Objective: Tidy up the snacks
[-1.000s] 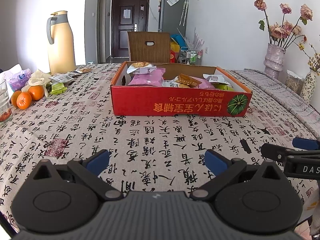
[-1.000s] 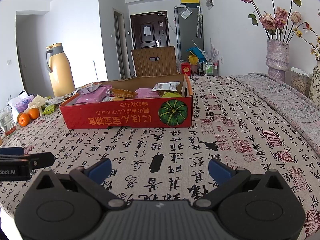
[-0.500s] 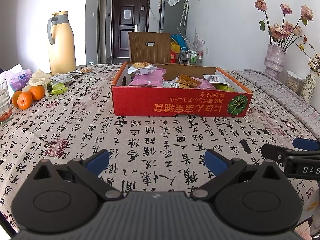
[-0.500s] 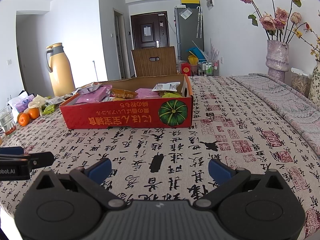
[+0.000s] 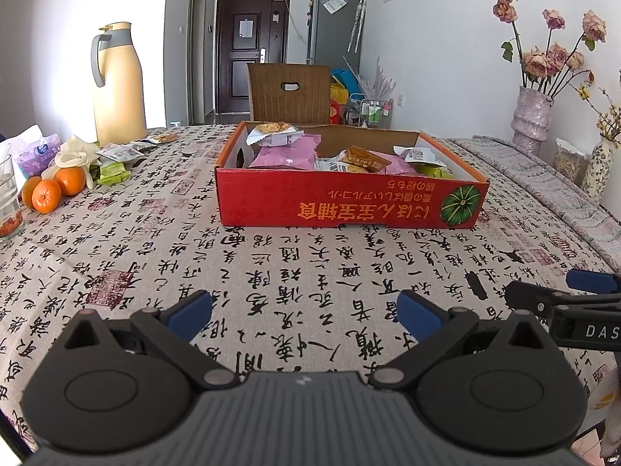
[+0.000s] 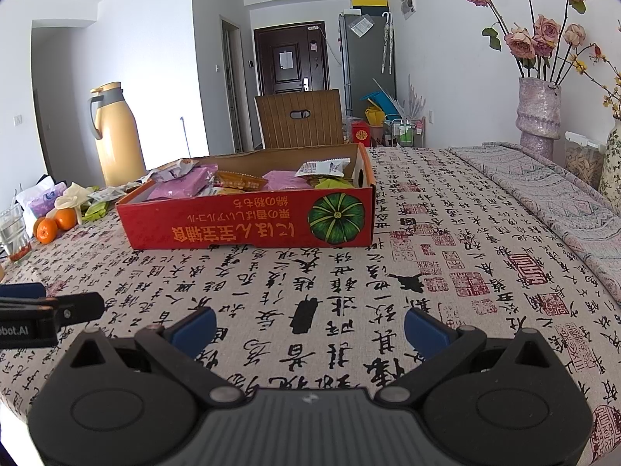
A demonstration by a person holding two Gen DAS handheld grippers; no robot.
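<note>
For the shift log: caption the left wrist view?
Open left hand-held gripper above patterned tablecloth, facing red snack box.

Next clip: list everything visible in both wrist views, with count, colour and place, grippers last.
box: 1, red cardboard, mid-table, open top.
snack packets: several, pink, white, orange, green, inside the box.
loose packets: a few, white and green, on the table left of the box.
oranges: 3, orange, far left.
jug: 1, cream with grey handle, back left.
glass: 1, clear, left edge.
tissue pack: 1, purple, far left.
vase: 1, pinkish, dried roses, back right.
chair: 1, brown, behind the table.
tablecloth: 1, beige with black writing.
left gripper: open, empty, near edge.
right gripper: open, empty, beside it.
</note>
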